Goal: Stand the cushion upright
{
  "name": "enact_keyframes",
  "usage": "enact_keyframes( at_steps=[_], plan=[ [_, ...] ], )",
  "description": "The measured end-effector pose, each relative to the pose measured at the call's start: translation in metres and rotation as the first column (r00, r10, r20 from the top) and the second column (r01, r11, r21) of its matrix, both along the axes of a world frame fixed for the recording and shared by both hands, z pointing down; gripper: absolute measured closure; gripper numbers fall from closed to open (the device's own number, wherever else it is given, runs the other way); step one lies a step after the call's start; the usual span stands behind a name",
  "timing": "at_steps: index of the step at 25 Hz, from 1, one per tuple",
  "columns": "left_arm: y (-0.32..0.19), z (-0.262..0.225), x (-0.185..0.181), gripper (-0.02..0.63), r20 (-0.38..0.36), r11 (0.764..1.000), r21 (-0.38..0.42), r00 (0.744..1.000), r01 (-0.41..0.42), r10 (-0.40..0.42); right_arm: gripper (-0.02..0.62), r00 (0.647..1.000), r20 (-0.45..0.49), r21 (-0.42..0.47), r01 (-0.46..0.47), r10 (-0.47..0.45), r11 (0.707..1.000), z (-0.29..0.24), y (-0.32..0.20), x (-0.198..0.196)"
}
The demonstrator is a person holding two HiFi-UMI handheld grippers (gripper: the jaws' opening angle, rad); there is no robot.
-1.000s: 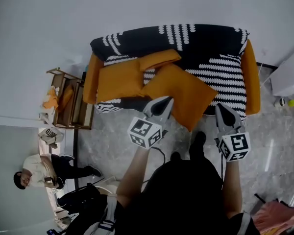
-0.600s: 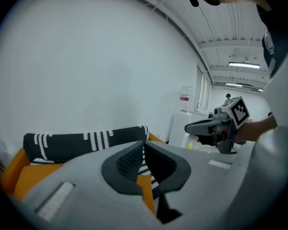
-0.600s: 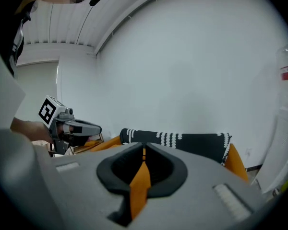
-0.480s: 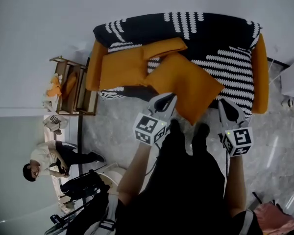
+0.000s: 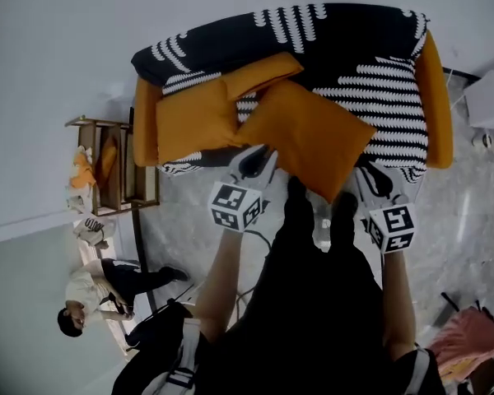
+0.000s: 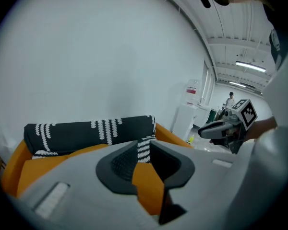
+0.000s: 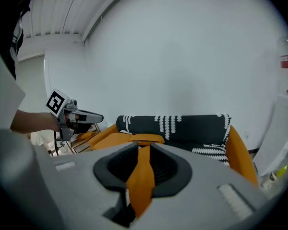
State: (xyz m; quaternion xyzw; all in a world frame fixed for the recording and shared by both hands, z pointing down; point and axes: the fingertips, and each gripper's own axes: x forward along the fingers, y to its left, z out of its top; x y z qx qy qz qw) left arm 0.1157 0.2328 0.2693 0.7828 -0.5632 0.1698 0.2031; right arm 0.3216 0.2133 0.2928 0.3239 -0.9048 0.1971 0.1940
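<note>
A large orange cushion (image 5: 313, 138) lies flat and skewed on the seat of a black-and-white patterned sofa (image 5: 354, 39), its near corner hanging over the front edge. My left gripper (image 5: 259, 156) is at the cushion's near-left edge and my right gripper (image 5: 369, 178) at its near-right edge. Both pairs of jaws have just been opening. In the left gripper view (image 6: 144, 147) and the right gripper view (image 7: 143, 150), orange cushion fabric shows in the narrow gap between the jaws. The pads do not visibly clamp it.
Two more orange cushions (image 5: 193, 122) (image 5: 259, 76) lie on the sofa's left half. A wooden side table (image 5: 107, 171) stands left of the sofa and a white cabinet (image 5: 490, 97) to its right. A person (image 5: 99, 290) sits on the floor at lower left.
Both grippers have moved forward and down toward the sofa's front edge, closing on the big cushion's near edges. The cushion lies where it was.
</note>
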Motion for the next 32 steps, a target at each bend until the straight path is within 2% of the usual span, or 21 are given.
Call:
enact_keyframes(
  at_steps=[7,16,24,32],
  plan=[
    [-0.026,0.036,-0.051,0.500,-0.002,0.991,-0.069,0.993,-0.119,0.119,0.461,0.991,-0.100,-0.069,-0.090,0.083,0.994,0.036,0.006,-0.031],
    [-0.048,0.114,-0.102,0.445,0.042,0.949,-0.176,0.961,-0.261,0.272,0.385,0.957,-0.244,-0.188,-0.205,0.157,0.960,0.117,0.026,-0.040],
    [-0.041,0.196,-0.151,0.412,0.099,0.896,-0.317,0.928,-0.312,0.358,0.367,0.925,-0.349,-0.281,-0.257,0.151,0.925,0.199,0.039,-0.033],
    [-0.030,0.283,-0.171,0.380,0.140,0.814,-0.468,0.881,-0.344,0.453,0.359,0.913,-0.405,-0.356,-0.211,0.054,0.910,0.274,0.059,-0.040]
  ],
)
